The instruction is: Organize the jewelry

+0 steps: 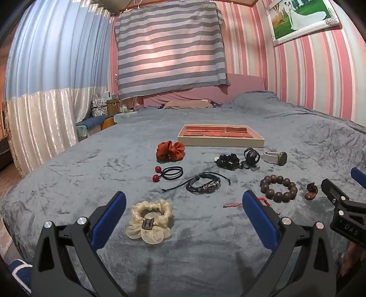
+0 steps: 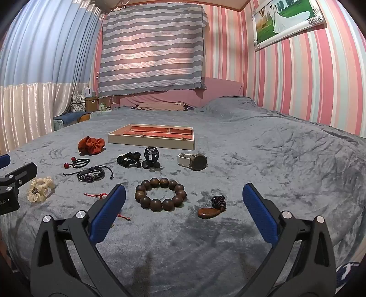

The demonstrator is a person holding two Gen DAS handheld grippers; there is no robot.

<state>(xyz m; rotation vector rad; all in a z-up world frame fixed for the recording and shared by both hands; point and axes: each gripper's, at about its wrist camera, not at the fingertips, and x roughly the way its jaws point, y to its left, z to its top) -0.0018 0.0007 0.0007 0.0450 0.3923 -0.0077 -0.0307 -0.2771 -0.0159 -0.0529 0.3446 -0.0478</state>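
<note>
left wrist view first: my left gripper (image 1: 183, 219) has its blue pads spread wide with nothing between them but the grey blanket (image 1: 68, 182), and the cream scrunchie (image 1: 149, 224) lies in the gap, untouched. just past my right-hand pad a thin red cord (image 1: 233, 205) trails on the blanket. right wrist view: my right gripper (image 2: 183, 219) is spread just as wide and empty; the wooden bead bracelet (image 2: 160, 194) lies just ahead between the pad tips, and the brown pendant on a dark knot (image 2: 211, 209) sits beside it to the right. further out come the black leather bracelet (image 1: 204, 184) and the black hair tie with two red balls (image 1: 168, 173). beyond those lie the rust scrunchie (image 1: 170, 150), the black scrunchie (image 1: 227, 161), the black claw clip (image 1: 251, 156) touching it, and the watch with a white strap (image 2: 193, 161), set on its side. farthest off, the jewelry tray (image 1: 219, 142) with its red lined compartments sits flat on the blanket, holding nothing that i can see. behind it hangs a striped cloth (image 1: 170, 45), and a framed photo (image 1: 302, 18) is on the pink striped wall.
</note>
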